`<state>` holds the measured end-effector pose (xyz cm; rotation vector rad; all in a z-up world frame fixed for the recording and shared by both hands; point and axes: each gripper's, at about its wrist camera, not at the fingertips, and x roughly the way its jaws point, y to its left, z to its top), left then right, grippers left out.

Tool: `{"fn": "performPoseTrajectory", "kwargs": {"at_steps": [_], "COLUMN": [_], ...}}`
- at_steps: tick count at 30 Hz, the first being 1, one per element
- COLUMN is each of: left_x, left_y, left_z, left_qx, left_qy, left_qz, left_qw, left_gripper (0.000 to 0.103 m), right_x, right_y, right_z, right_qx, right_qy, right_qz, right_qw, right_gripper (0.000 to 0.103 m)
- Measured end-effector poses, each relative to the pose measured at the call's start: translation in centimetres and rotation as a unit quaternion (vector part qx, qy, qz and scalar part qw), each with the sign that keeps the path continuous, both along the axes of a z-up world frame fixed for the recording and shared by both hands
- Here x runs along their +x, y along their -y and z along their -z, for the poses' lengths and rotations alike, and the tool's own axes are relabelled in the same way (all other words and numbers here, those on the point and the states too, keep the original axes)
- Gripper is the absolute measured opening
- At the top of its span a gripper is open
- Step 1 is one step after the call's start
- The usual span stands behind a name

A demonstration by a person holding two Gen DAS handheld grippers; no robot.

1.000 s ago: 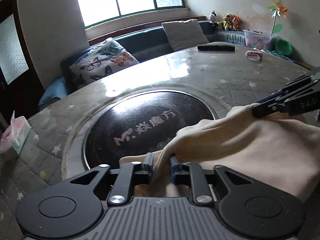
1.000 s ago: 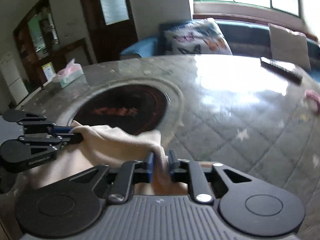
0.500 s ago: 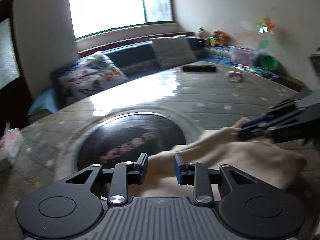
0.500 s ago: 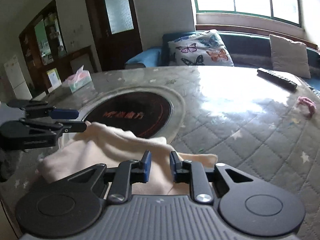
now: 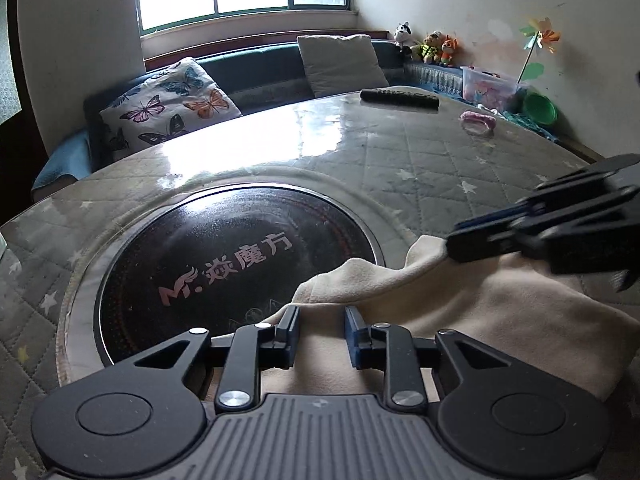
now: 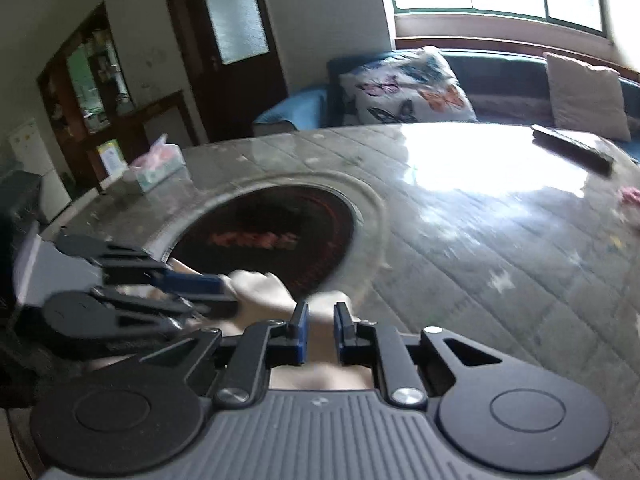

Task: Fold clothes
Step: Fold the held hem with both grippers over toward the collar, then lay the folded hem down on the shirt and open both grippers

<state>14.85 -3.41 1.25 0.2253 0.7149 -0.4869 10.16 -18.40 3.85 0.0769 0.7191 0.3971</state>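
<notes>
Jaws of my left gripper point(image 5: 322, 330) stood apart over cream cloth point(image 5: 500, 312), right gripper point(image 5: 450, 246) jaws just closing, pinching its raised edge, quilted surface point(image 5: 420, 168) beneath.

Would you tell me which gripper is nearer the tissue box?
Left. The left gripper sits between the tissue box and the right gripper, whose jaws have just been closing on the cream cloth, farther away.

In the left wrist view, the round black cooktop point(image 5: 240, 276) at centre left bears a pale logo "M." followed by the Chinese characters "焱魔方". In the right wrist view that print is blurred and unreadable.
</notes>
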Motion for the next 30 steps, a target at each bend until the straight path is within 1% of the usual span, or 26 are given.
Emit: {"fn": "performPoseTrajectory", "kwargs": {"at_steps": [1, 4, 9, 13, 17, 20, 23, 25, 30], "left_x": [0.0, 0.1, 0.0, 0.0, -0.1, -0.1, -0.1, 0.0, 0.2], "left_y": [-0.1, -0.4, -0.5, -0.5, -0.6, -0.6, -0.6, -0.6, -0.4], "left_z": [0.0, 0.1, 0.2, 0.2, 0.2, 0.2, 0.1, 0.0, -0.1], "left_qx": [-0.002, -0.009, -0.015, -0.017, -0.018, -0.016, -0.014, -0.015, -0.008], "left_qy": [-0.001, -0.002, 0.0, -0.001, -0.001, -0.002, -0.004, -0.008, -0.012], "left_qz": [-0.001, -0.004, -0.007, -0.008, -0.009, -0.009, -0.01, -0.012, -0.011], "left_qw": [1.0, 1.0, 0.9999, 0.9998, 0.9998, 0.9998, 0.9998, 0.9998, 0.9998], "left_gripper": [0.028, 0.028, 0.028, 0.029, 0.029, 0.029, 0.03, 0.031, 0.031], "right_x": [0.3, 1.8, 1.9, 1.8, 1.4, 0.6, 0.2, -0.4, -3.6], "right_y": [-0.3, -1.6, -2.2, -2.4, -2.3, -2.8, -3.7, -4.0, -5.8], "right_z": [0.2, 1.6, 1.6, 1.8, 0.9, 0.6, 1.3, 1.2, 0.4], "right_qx": [-0.003, -0.033, -0.072, -0.085, -0.073, -0.071, -0.096, -0.104, -0.105], "right_qy": [-0.002, -0.021, -0.003, -0.001, 0.005, 0.006, 0.002, 0.01, 0.038], "right_qz": [-0.002, 0.004, 0.027, 0.017, 0.02, -0.006, -0.027, -0.031, -0.087], "right_qw": [1.0, 0.999, 0.997, 0.996, 0.997, 0.997, 0.995, 0.994, 0.99], "right_gripper": [0.012, 0.011, 0.012, 0.012, 0.013, 0.013, 0.013, 0.013, 0.013]}}
